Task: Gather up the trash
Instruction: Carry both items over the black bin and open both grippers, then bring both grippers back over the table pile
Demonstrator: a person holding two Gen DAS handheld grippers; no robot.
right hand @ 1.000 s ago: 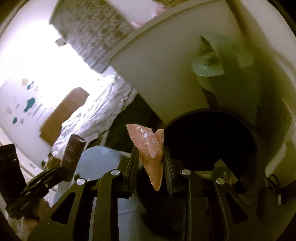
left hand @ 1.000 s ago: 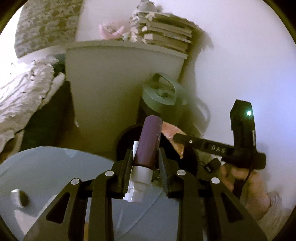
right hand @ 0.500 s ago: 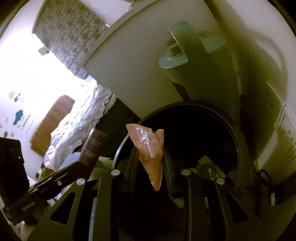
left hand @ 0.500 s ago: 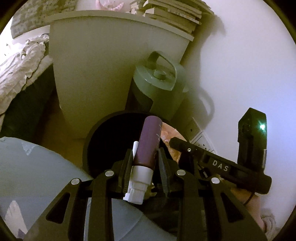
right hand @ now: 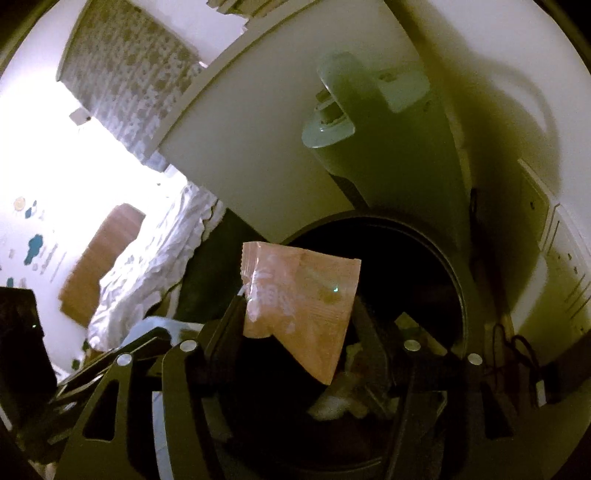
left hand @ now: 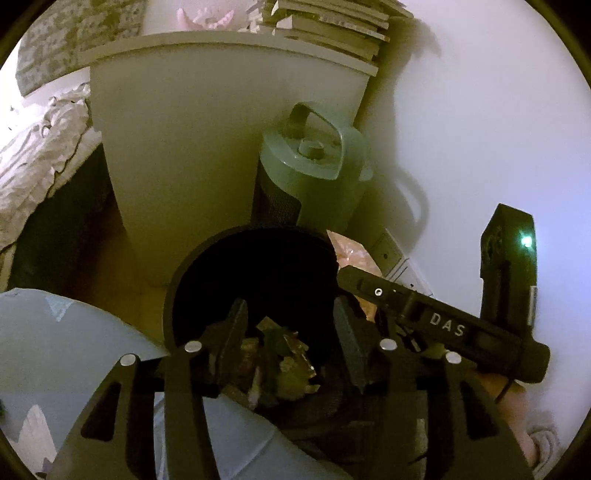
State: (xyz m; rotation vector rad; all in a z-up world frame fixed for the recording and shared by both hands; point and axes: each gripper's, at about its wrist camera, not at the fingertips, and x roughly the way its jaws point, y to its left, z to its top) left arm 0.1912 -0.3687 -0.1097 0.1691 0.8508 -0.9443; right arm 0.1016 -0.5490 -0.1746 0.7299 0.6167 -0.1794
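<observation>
A round black trash bin (left hand: 177, 288) stands on the floor below both grippers, with crumpled trash (left hand: 284, 354) at its bottom. My left gripper (left hand: 290, 325) is open and empty over the bin's mouth. My right gripper (right hand: 299, 325) is open over the same bin (right hand: 454, 280). An orange plastic wrapper (right hand: 306, 299) hangs between its spread fingers, loose and turned flat. The right gripper's body (left hand: 443, 325) shows at the right in the left wrist view, with the wrapper's edge (left hand: 351, 254) above it.
A green tower heater (left hand: 314, 177) stands just behind the bin against the white wall. A white cabinet (left hand: 207, 147) with stacked books (left hand: 332, 26) is behind it. A bed with white bedding (left hand: 33, 155) lies left. A wall socket (left hand: 388, 254) is right of the bin.
My left gripper opened and the purple tube is gone from it. My right gripper opened and the orange wrapper came loose and turned flat. Both grippers moved closer over the bin.
</observation>
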